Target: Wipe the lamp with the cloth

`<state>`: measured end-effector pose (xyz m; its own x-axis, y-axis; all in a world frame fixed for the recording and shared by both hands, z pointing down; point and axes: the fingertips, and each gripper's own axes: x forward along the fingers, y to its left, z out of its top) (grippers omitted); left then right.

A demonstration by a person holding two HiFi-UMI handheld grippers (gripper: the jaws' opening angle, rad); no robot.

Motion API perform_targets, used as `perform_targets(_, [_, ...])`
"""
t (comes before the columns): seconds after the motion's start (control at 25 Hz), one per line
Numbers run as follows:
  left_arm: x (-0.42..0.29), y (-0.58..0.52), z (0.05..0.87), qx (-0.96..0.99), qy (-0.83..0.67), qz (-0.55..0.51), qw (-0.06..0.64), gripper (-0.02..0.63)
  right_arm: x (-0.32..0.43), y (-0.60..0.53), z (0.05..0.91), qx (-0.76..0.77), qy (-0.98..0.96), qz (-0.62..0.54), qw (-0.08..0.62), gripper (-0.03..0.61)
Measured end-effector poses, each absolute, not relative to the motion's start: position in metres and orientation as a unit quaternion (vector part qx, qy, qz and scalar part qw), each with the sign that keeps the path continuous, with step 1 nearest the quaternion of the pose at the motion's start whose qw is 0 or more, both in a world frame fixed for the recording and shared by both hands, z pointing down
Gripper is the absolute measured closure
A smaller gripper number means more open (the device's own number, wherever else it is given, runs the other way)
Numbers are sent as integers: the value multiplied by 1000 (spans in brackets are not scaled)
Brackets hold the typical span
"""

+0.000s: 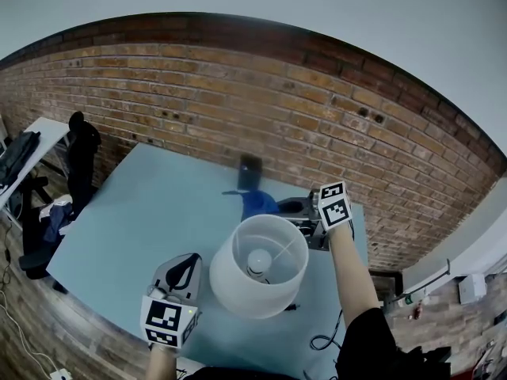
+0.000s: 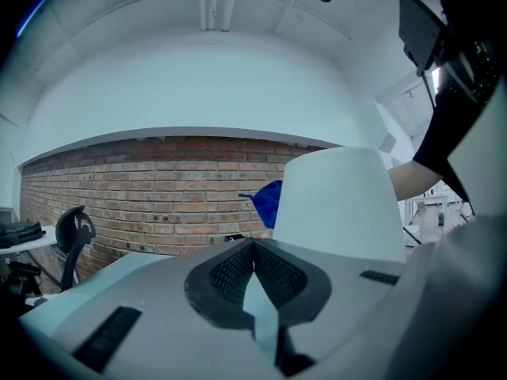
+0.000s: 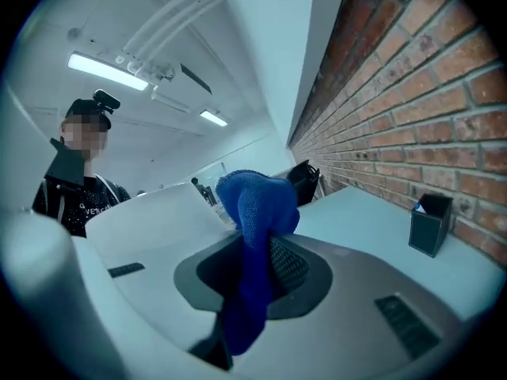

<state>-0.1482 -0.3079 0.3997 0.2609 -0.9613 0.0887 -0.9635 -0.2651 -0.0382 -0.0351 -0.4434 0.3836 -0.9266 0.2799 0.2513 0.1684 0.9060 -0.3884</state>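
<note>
1. Lowest in the head view and closest to the lens, the left gripper [image 1: 187, 261] is hanging over the near edge of the tabletop [image 1: 135, 220], just left of the lamp [image 1: 238, 283].
2. Its jaws are pressing together, tips meeting, nothing between them (the left gripper view is showing this plainly).
3. The lamp is standing upright on the near part of the tabletop, between the two grippers. Its white shade is opening toward the head camera, with the bulb [image 1: 259, 261] showing inside.
4. The right gripper [image 1: 289, 209] is reaching in from the right, beyond the shade's far rim, with a bare forearm [image 1: 354, 279] running back from it to the person.
5. Its jaws are pinching the blue cloth [image 3: 255, 212]. One bunch is sticking out past the tips and the rest is trailing back between the pads.
6. The cloth is sitting just beside the far side of the shade. I cannot tell whether it is touching (contact line is hiding behind the rim). In the left gripper view it is peeking out from behind the shade's left edge.
7. A dark box [image 1: 249, 171] is standing farther back on the tabletop, near the brick wall [image 1: 238, 93] and well apart from the lamp.
8. A black chair [image 1: 81, 145] is standing off the tabletop's left edge.
9. A black cable [image 1: 323, 340] is trailing over the near right edge.
</note>
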Motion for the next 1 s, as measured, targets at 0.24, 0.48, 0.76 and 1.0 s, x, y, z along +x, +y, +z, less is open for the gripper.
perform_targets(0.24, [-147,-309,405,794,-605,48,18,606,-39,-459,410,-83,-957,192,201,512])
perform_targets(0.48, [-151,-309,408,795,-604,51,21,606,-45,-449,303,-158,-974,116,110,512])
perform_targets(0.76, [-143,-309,408,795,-603,54,23,605,-85,-380,263,-326,-927,37,181,512])
perform_targets(1.0, [-149,-300,414,787,-613,57,34,604,-108,-369,309,-402,-877,59,257,512])
